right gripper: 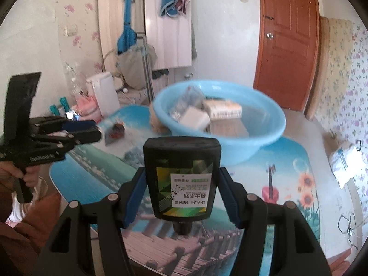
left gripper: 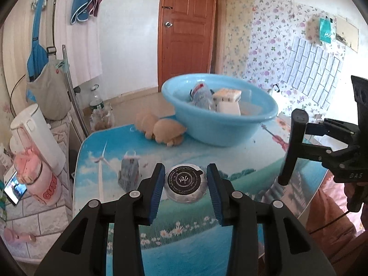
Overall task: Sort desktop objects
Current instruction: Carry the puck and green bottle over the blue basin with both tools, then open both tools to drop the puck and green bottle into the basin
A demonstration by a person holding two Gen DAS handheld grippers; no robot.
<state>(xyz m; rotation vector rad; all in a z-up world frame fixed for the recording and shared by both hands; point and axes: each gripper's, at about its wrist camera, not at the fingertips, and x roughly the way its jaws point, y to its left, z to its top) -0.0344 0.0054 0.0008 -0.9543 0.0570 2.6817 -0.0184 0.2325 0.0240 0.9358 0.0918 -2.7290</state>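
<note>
My left gripper is shut on a round silver-wrapped puck with a black label, held above the picture-printed table. My right gripper is shut on a black men's lotion bottle, held upside down with its cap pointing at me. The bottle and right gripper also show at the right of the left wrist view. A light blue basin stands at the far side of the table and holds several packets and boxes. It also shows in the right wrist view.
A tan plush toy lies left of the basin. A small packet stands on the table ahead of my left gripper. A white kettle and pink cup sit on a side stand at left. A white bag lies at right.
</note>
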